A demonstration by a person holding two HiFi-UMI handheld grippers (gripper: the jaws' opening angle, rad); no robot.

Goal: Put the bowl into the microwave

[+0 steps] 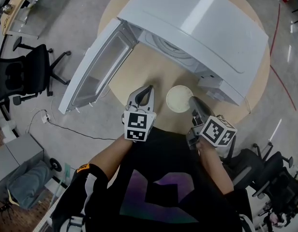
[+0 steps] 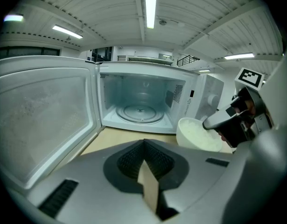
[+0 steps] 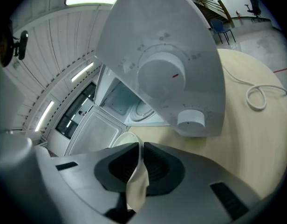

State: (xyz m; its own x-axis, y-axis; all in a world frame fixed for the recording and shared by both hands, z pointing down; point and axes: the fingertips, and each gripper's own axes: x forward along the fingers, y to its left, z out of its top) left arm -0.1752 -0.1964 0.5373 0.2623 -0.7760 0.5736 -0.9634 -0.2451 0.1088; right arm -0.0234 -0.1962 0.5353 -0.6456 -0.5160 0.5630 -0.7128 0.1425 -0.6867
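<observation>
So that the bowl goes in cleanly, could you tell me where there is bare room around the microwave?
The microwave cavity is bare but for its turntable. The table strip between the open door and the bowl is free. It is crowded at the near edge, where the left gripper and the right gripper, shut on the bowl's rim, flank it.

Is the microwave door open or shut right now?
Open. The door is swung wide to the left, and the left gripper view looks straight in at the turntable.
</observation>
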